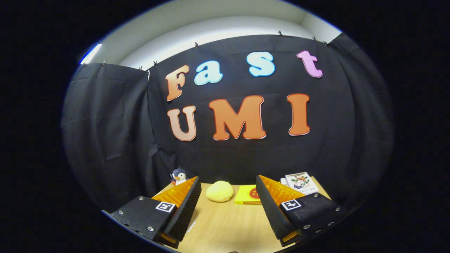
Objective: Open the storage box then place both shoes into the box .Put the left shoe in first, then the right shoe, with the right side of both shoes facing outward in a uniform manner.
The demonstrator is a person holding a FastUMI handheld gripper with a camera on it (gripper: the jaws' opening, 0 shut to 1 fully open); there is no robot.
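The gripper (228, 202) is hovering low over the pale wooden bench (225, 225), its two fingers (184, 207) spreading wide apart and gripping nothing, only bare benchtop lying between them. Just beyond the fingertips, a soft, round yellow plush ball (219, 191) is sitting on the wood, with a flat yellow box bearing a red round mark (247, 195) lying just beside it, partly hidden behind one finger. Farther back, a small blue-and-white penguin toy (178, 176) is standing at one far corner, while white printed cards with a colourful picture (301, 182) are resting at the other. Black cloth (116, 140) is hanging behind as the booth's wall. The storage box and the shoes cannot be made out from here.
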